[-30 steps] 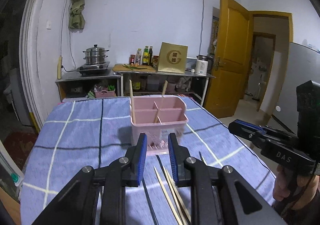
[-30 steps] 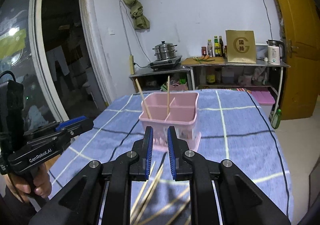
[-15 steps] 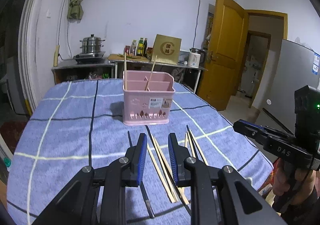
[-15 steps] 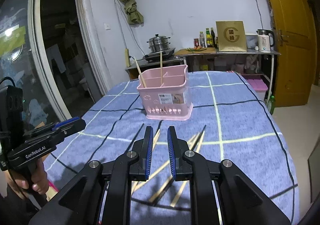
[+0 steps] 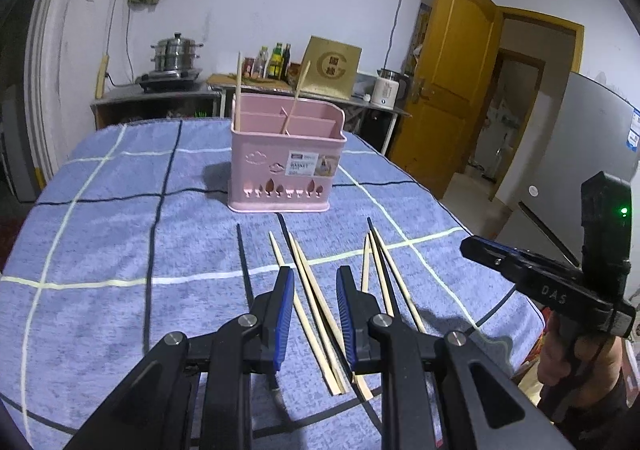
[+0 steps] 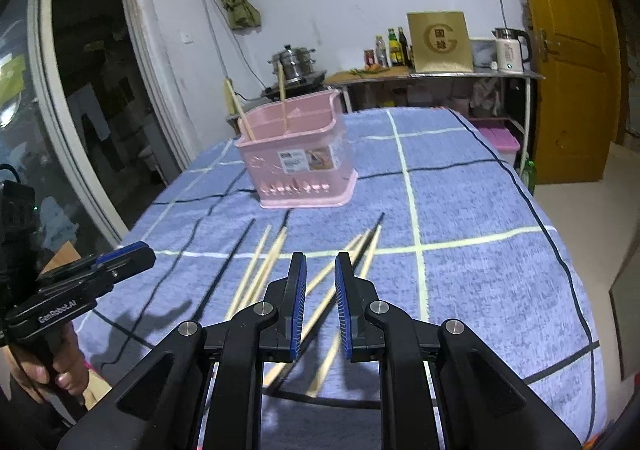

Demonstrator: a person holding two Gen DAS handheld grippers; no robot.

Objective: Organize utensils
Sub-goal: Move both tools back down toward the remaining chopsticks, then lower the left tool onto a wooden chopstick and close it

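**kitchen_tinkerer:** So where's everything sitting on the blue checked tablecloth point(image 5: 100, 250)?

**umi_lurker:** The pink utensil caddy point(image 5: 286, 174) stands upright around 12 o'clock from the left gripper point(image 5: 315, 282), well apart from it. Two wooden chopsticks stand in the caddy already: one point(image 5: 237, 90) at the far left corner, nearly upright, and a tilted one point(image 5: 298, 94) by the middle divider. The loose chopsticks lie flat on the cloth between caddy and grippers. In the left wrist view a pale pair point(image 5: 310, 302) runs right through the gap between the fingers, a single black one point(image 5: 243, 258) lies at about 11 o'clock, and a mixed bunch of pale and black point(image 5: 380, 270) sits at 1 o'clock.

**kitchen_tinkerer:** And the jaws?

**umi_lurker:** Left jaws are spread, nothing pinched, the pale pair just lies under the gap. The right gripper point(image 6: 320, 282) is also spread a bit and empty, hovering over the mixed bunch point(image 6: 352, 254), with the caddy point(image 6: 296, 158) at roughly 11 o'clock from it. From the left camera the right gripper point(image 5: 480, 246) shows at 3 o'clock, out past the table edge. From the right camera the left gripper point(image 6: 128, 254) shows at 9 o'clock.

**kitchen_tinkerer:** Background?

**umi_lurker:** Steel steamer pot point(image 5: 176, 52), bottles point(image 5: 274, 60), a gold box point(image 5: 332, 66), a kettle point(image 6: 510, 50) and a yellow door point(image 5: 448, 82).
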